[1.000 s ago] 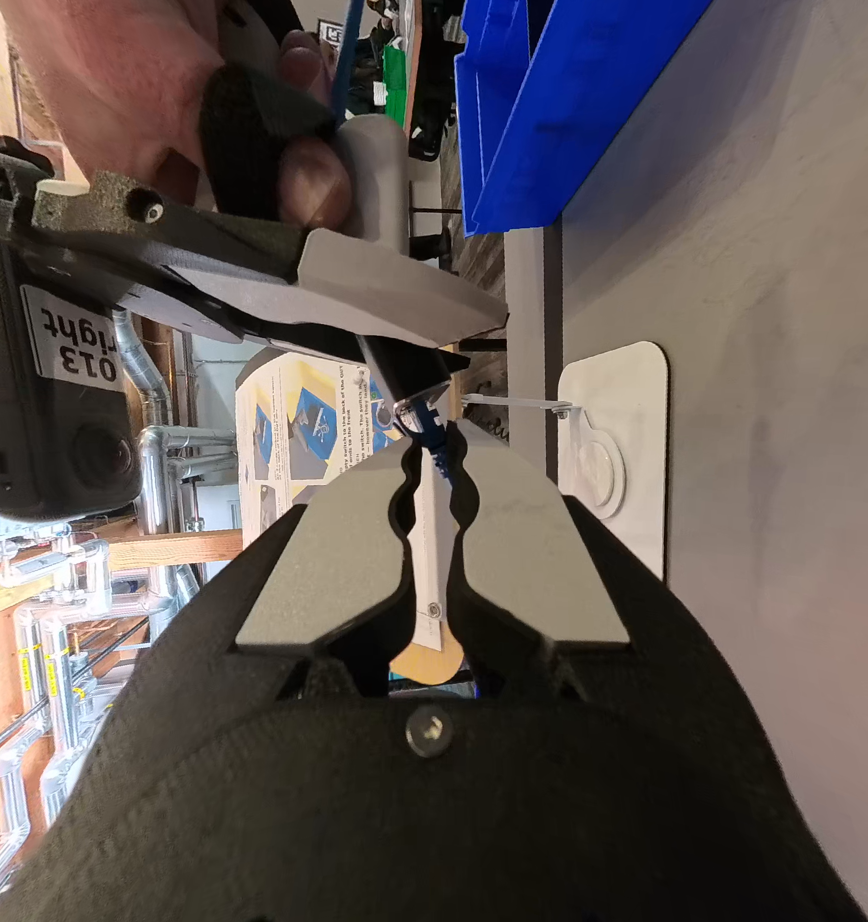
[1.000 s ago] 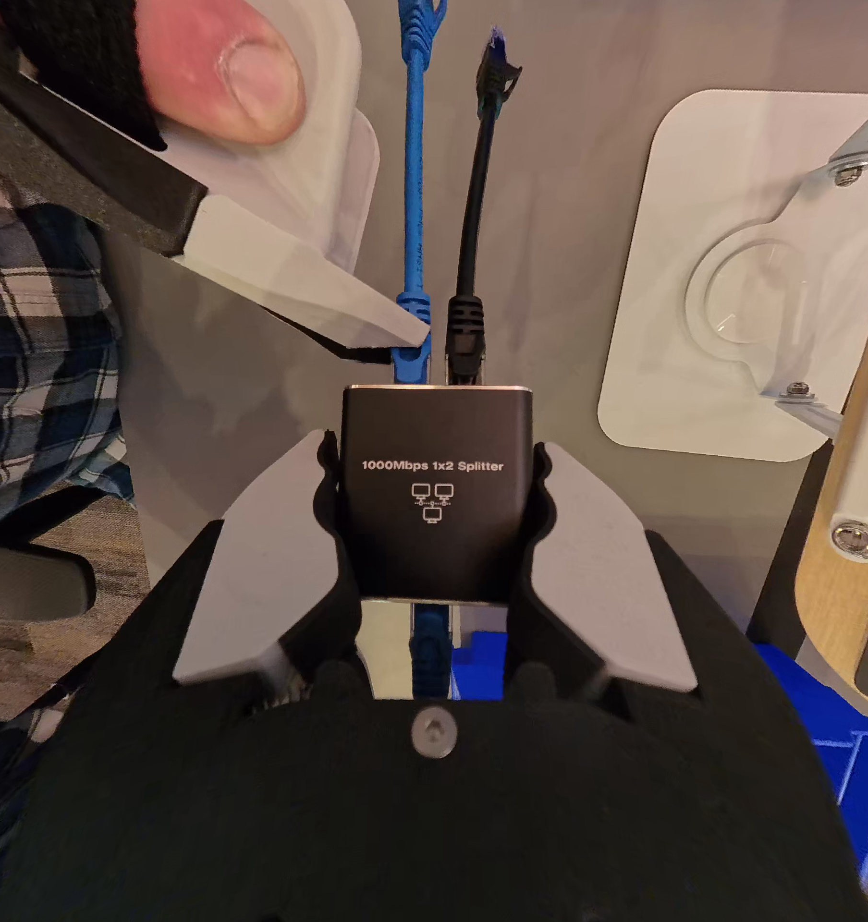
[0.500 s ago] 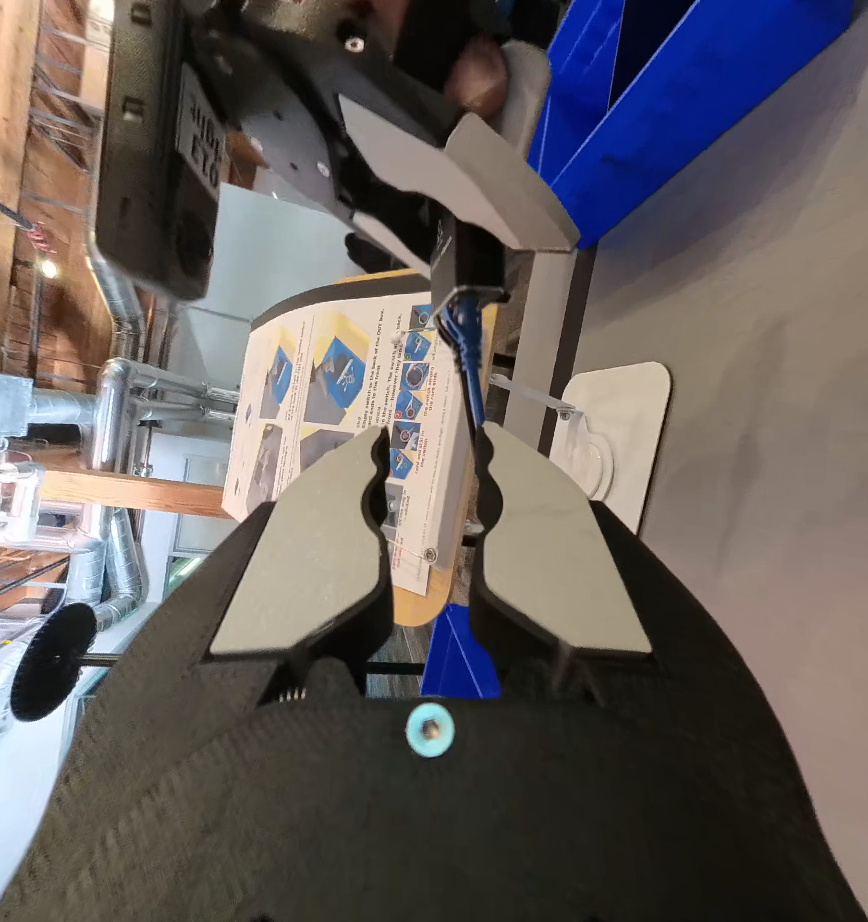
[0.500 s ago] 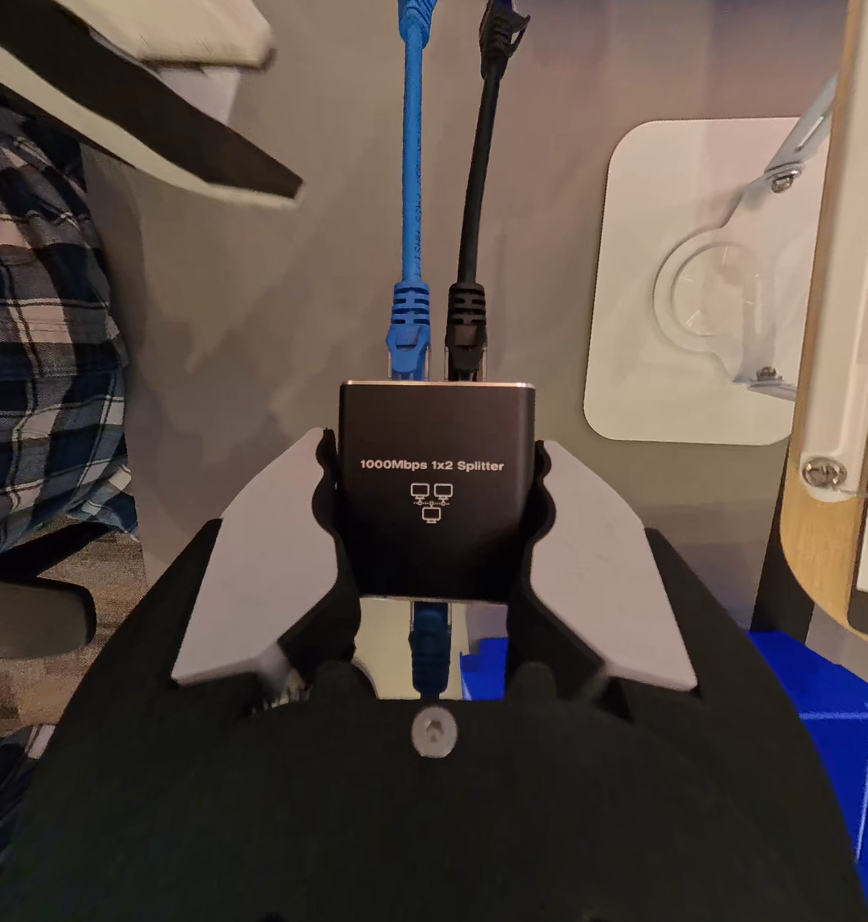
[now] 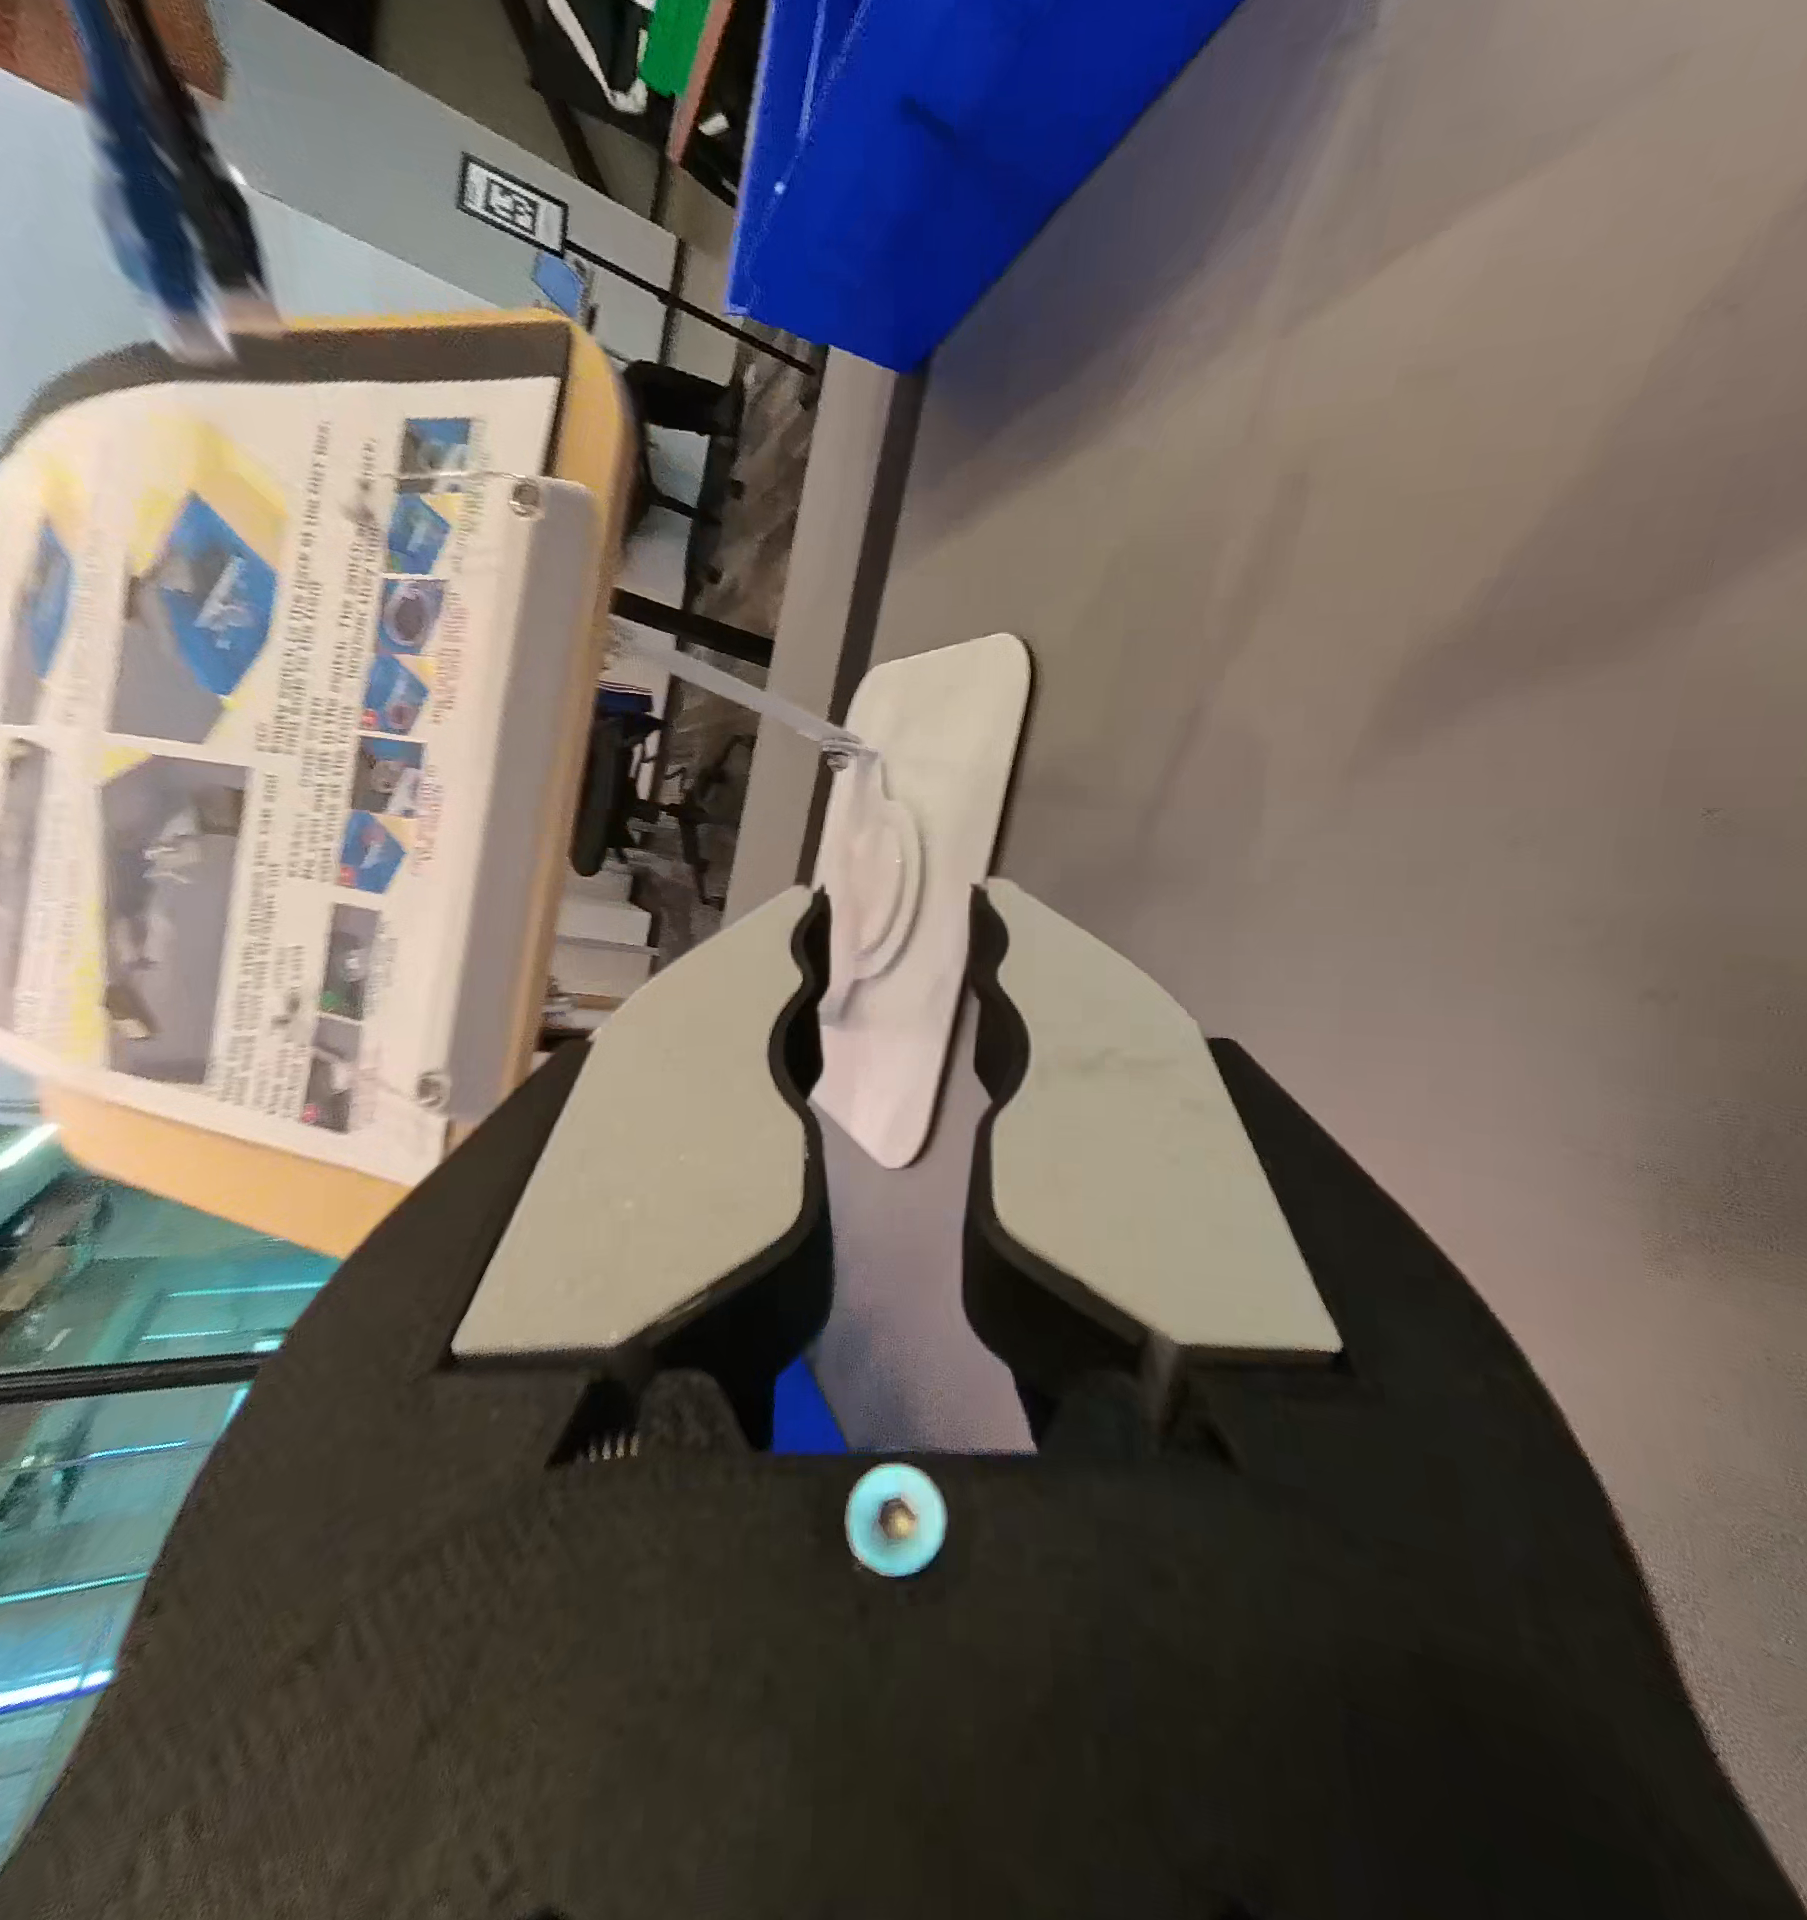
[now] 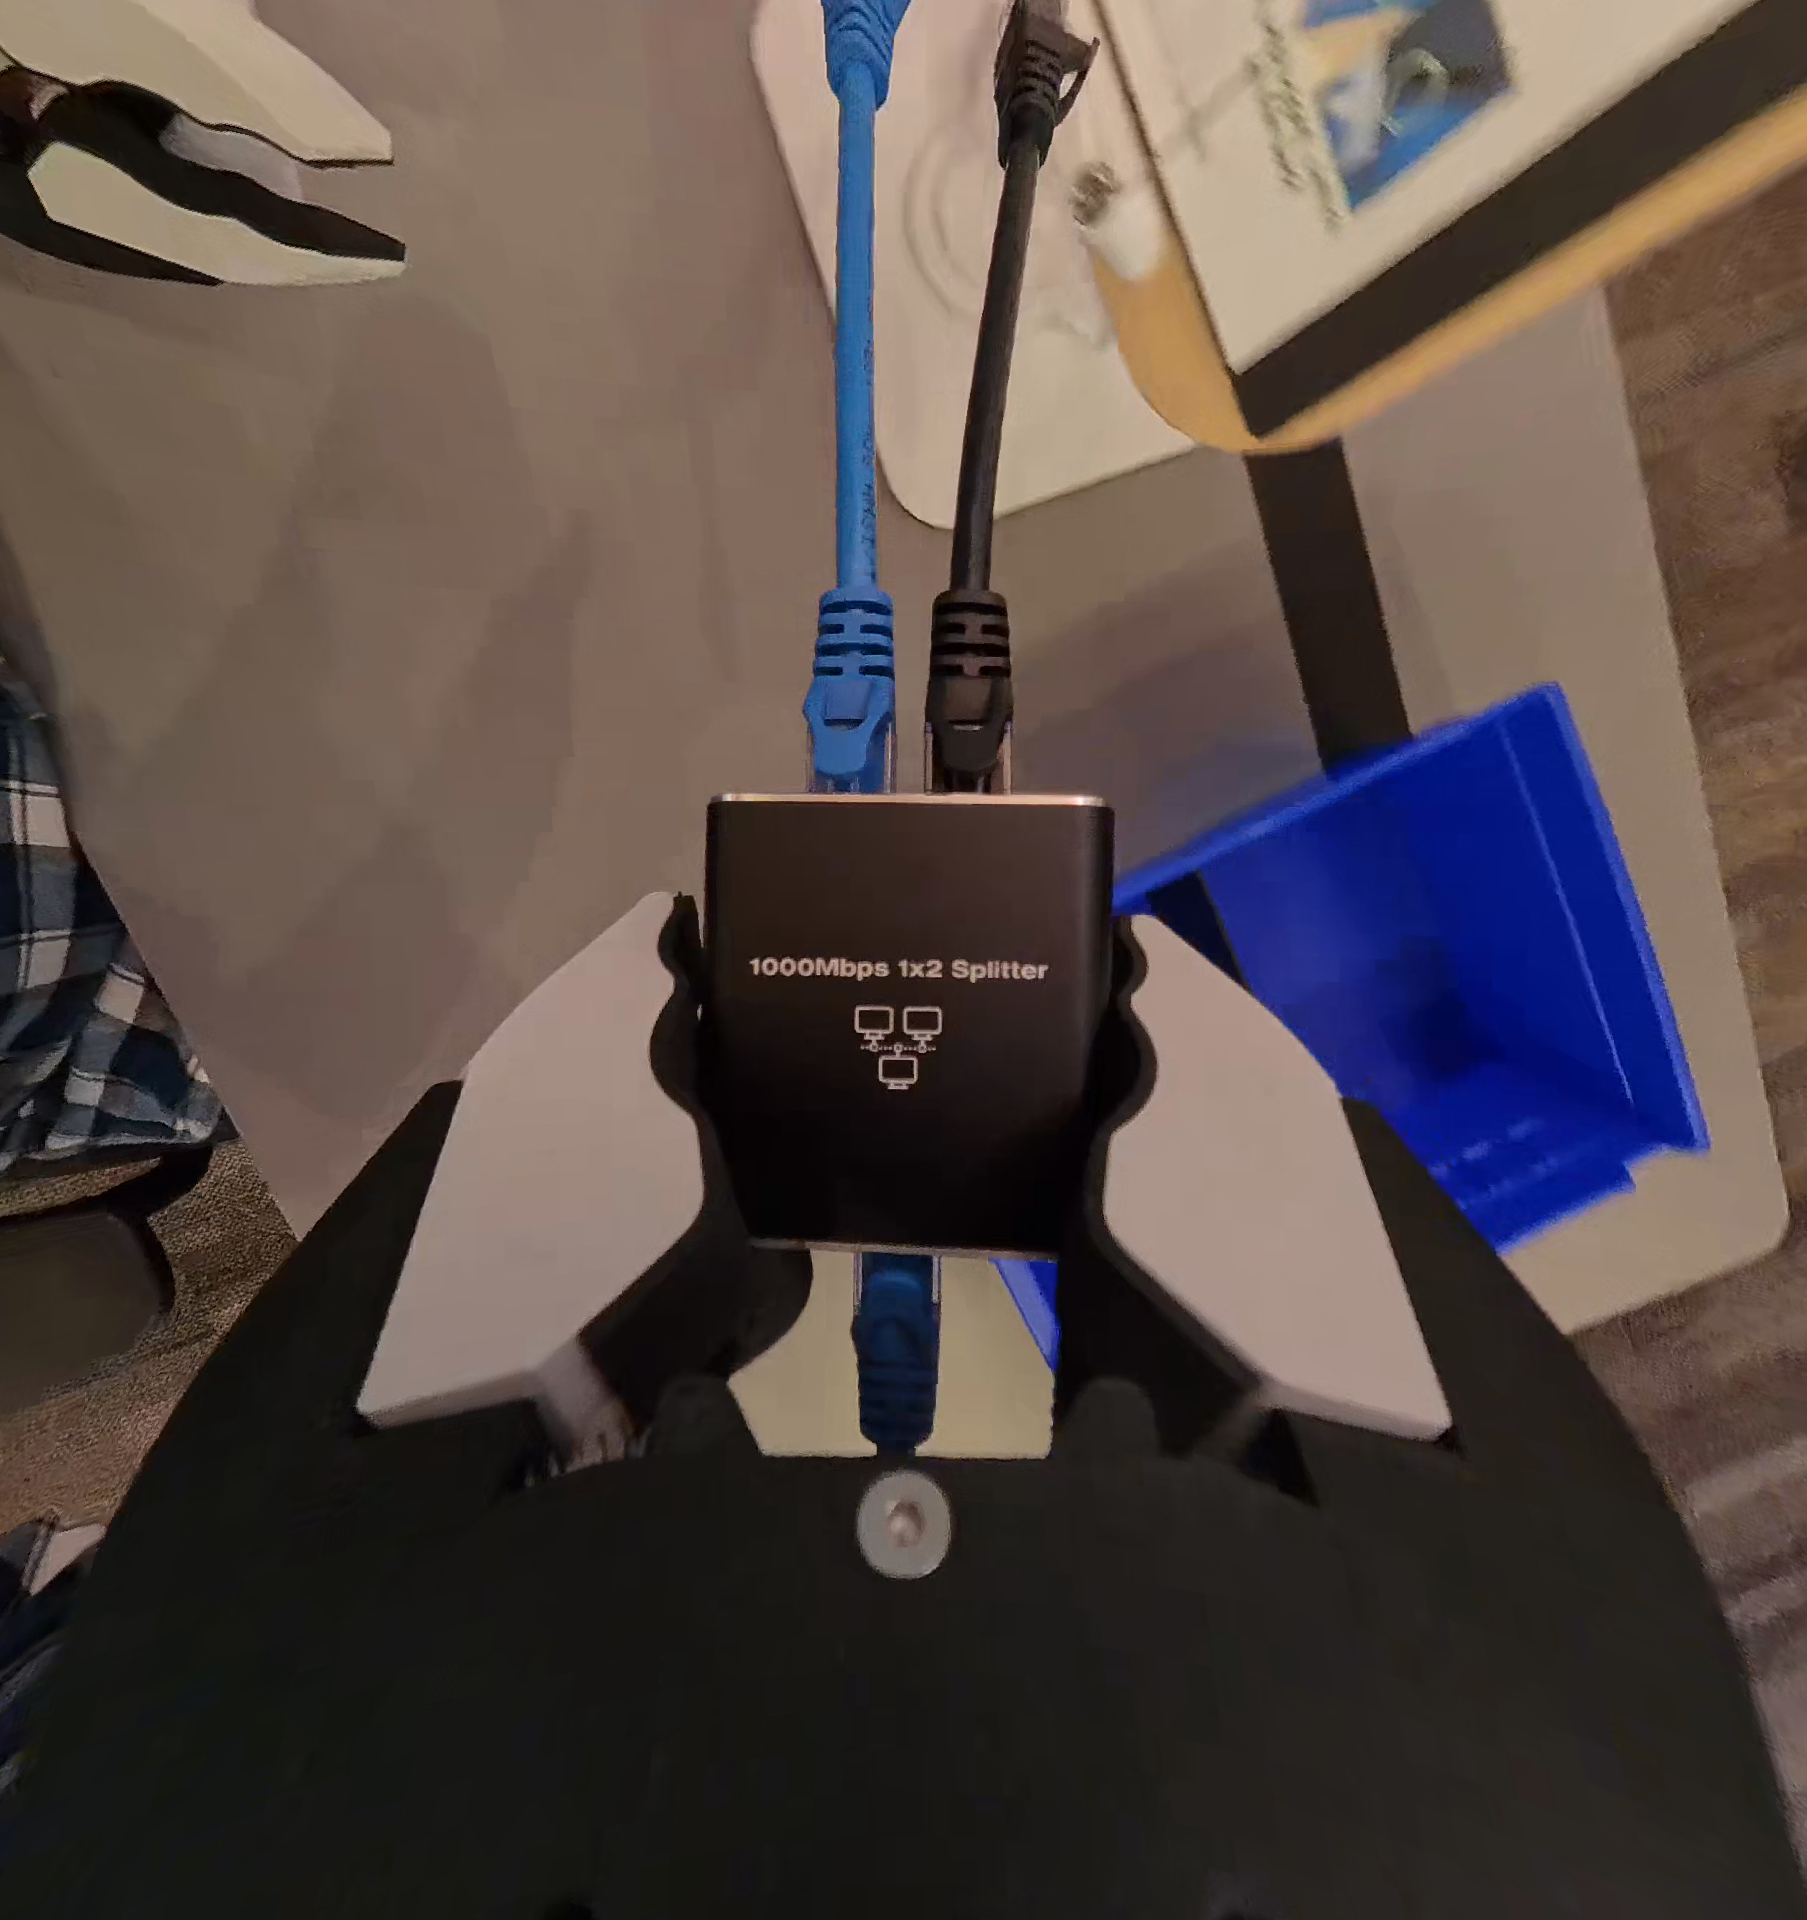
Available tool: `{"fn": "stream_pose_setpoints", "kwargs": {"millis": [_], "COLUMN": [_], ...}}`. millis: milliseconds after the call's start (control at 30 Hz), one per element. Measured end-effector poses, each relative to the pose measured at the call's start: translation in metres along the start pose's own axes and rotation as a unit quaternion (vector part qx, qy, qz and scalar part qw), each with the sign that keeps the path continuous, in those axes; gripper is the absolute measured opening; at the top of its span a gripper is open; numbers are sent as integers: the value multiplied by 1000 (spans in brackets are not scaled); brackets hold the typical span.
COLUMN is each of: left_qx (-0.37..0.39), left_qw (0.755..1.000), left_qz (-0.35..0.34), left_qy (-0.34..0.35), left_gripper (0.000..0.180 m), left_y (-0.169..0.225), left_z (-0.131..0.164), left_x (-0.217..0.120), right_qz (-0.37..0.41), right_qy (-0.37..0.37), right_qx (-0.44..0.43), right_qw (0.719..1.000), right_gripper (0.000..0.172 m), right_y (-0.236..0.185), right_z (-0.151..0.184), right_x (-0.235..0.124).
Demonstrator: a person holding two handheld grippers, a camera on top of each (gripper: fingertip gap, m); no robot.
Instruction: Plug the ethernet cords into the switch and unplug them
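My right gripper (image 6: 904, 935) is shut on the black switch (image 6: 904, 1039), with both pads pressed on its sides, and holds it above the grey table. A blue cord (image 6: 855, 364) and a black cord (image 6: 992, 364) are plugged side by side into its far face. Another blue cord (image 6: 894, 1351) is plugged into its near face. My left gripper (image 5: 899, 914) is open with nothing between its pads. It also shows in the right wrist view (image 6: 390, 203) at the upper left, well away from the cords. A blurred blue cord end (image 5: 166, 208) hangs at the upper left of the left wrist view.
A blue bin (image 6: 1450, 966) stands on the grey table (image 5: 1398, 831) near its edge. A white plate with a clear stand (image 5: 940, 810) holds up a wooden board with an instruction sheet (image 5: 255, 748). A person's plaid clothing (image 6: 26, 935) is at the left.
My left gripper was shut on the blue cord's plug at the switch, then opened, let it go and drew back. My right gripper kept its hold on the switch and swung round.
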State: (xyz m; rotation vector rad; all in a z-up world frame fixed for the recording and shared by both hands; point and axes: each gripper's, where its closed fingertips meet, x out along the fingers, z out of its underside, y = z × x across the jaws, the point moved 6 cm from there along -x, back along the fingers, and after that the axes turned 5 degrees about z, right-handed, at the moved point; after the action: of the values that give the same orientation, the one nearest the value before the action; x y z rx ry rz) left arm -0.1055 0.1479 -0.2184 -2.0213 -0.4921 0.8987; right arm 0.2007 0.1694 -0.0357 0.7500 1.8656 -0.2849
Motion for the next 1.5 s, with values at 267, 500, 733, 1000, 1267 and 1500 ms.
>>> {"fn": "stream_pose_setpoints", "kwargs": {"millis": [267,500,733,1000,1267,1500], "left_qx": [-20,-31,-33,-45,-49,-48], "left_qw": [999,999,999,999,998,998], "left_qz": [31,10,15,18,33,37], "left_qy": [0,6,1,-1,4,5], "left_gripper": [26,27,27,27,27,27], "left_y": [18,18,24,21,26,30], "left_z": [-7,-11,-2,3,1,-1], "left_x": [51,81,92,95,95,94], "right_qz": [108,170,139,66,25,-10], "right_qy": [-108,-263,-368,-402,-472,-470], "right_qx": [38,10,-85,-152,-133,-114], "right_qw": [988,950,916,901,871,875], "right_gripper": [75,75,75,75,75,75], "right_y": [67,126,162,179,197,198], "right_z": [67,105,104,83,106,117], "right_x": [-33,-24,39,118,149,181]}}
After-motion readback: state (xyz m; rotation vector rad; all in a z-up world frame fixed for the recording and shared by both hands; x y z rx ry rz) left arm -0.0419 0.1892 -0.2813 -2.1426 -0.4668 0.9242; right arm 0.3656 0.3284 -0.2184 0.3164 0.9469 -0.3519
